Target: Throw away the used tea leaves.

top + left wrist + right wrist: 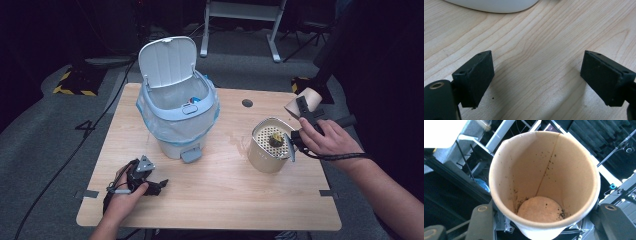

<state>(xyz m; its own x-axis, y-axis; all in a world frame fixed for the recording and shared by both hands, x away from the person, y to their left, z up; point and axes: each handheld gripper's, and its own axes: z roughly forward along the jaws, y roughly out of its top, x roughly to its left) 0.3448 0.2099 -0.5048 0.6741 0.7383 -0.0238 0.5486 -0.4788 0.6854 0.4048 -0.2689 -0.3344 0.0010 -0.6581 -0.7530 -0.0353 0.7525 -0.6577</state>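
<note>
The right gripper is clamping a tilted, emptied paper cup just beside the strainer canister, over its far-right rim. The left gripper, jaws spread and empty, is resting well left of the canister, below the open-lidded bin. Judged step: tipping is finishing; next, the cup probably needs carrying leftward to the bin.

Matt brown paper cup, speckled inside; table looks like smooth wood.

My left gripper is black plastic with a grey three-cornered plate on top, its square matte pads screwed on. A black cable trails from my right gripper; my forearms are bare.
</note>
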